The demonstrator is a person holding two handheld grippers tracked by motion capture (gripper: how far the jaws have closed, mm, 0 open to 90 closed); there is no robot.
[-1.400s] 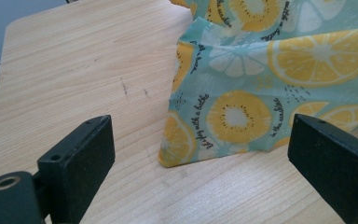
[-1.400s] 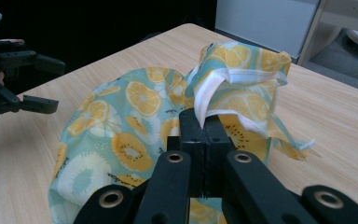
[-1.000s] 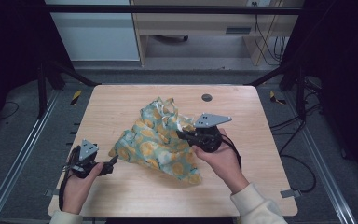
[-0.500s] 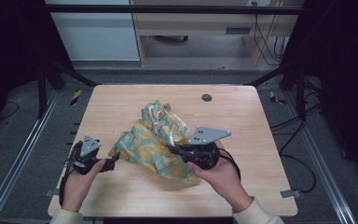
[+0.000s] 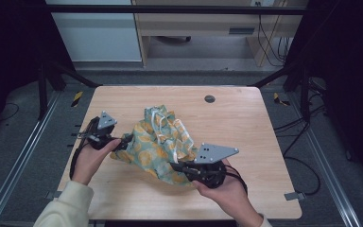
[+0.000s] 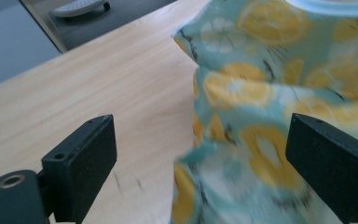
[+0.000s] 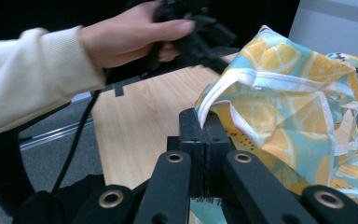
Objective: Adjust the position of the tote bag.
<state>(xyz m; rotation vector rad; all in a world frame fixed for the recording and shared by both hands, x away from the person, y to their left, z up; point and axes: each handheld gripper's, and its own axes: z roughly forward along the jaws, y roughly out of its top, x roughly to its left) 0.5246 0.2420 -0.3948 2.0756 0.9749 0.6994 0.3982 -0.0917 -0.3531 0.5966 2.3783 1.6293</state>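
The right tongs are clenched on the near white-trimmed edge of the crumpled teal lemon-print fabric bag mid-tabletop, while the left tongs, spread wide at its left corner, risk closing on air if misaligned.

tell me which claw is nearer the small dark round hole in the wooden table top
Left, though not by much. The left claw sits at the lemon-print cloth's left edge; the right claw is clamped on its near edge, further from the hole.
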